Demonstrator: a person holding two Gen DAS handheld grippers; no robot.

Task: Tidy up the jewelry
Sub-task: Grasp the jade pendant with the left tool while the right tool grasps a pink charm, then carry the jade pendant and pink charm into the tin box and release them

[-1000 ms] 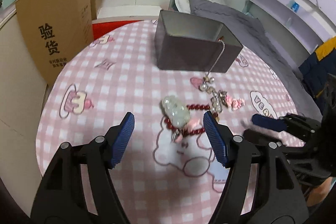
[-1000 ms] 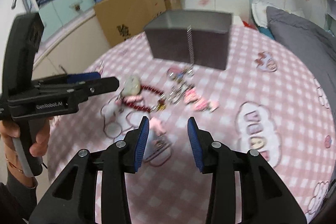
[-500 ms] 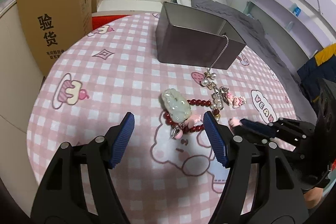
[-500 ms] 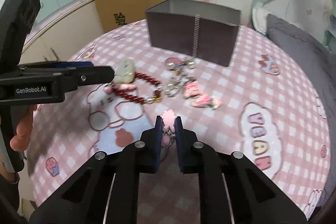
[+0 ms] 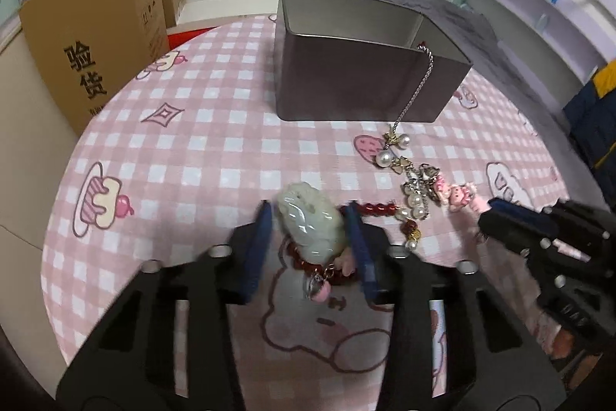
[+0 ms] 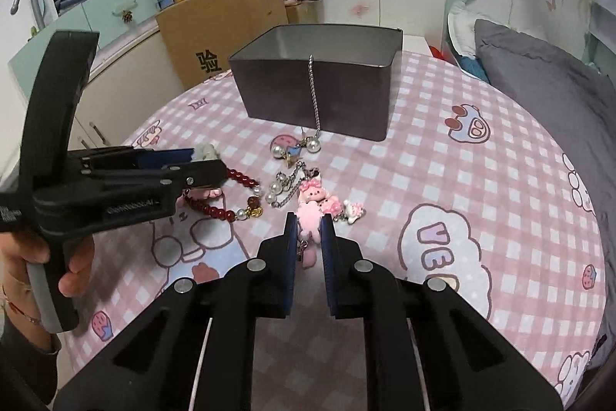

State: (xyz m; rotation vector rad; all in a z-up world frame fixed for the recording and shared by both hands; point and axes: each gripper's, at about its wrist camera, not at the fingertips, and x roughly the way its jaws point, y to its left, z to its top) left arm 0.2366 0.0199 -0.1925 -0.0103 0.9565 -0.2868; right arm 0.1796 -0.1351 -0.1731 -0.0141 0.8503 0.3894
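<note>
left gripper (image 5: 312, 237): its blue pads sit on either side of the pale green jade pendant (image 5: 310, 224) and look pressed against it; motion blur leaves firm contact unclear.
right gripper (image 6: 308, 230): closed on a pink bunny charm (image 6: 310, 218), pinched between the blue pads, with a small clasp dangling below.
landmark: a dark metal tin (image 6: 315, 91), lid off, on the pink checked cloth (image 6: 481, 187).
jade pendant: in front of the tin, well apart from it, lying on a red bead bracelet (image 5: 379, 208).
red bead bracelet: in front of the tin, curling under and to the right of the pendant, ending in a gold bead.
silver chain (image 6: 314, 95): hooked over the tin's front rim and hanging down its wall to the cloth.
pearl charms (image 6: 296, 147): at the chain's foot, just before the tin.
pink charm cluster (image 6: 338, 205): further from the tin, touching the held bunny's far side.
cardboard box (image 5: 92, 37): left of the tin, beyond the cloth's edge.
</note>
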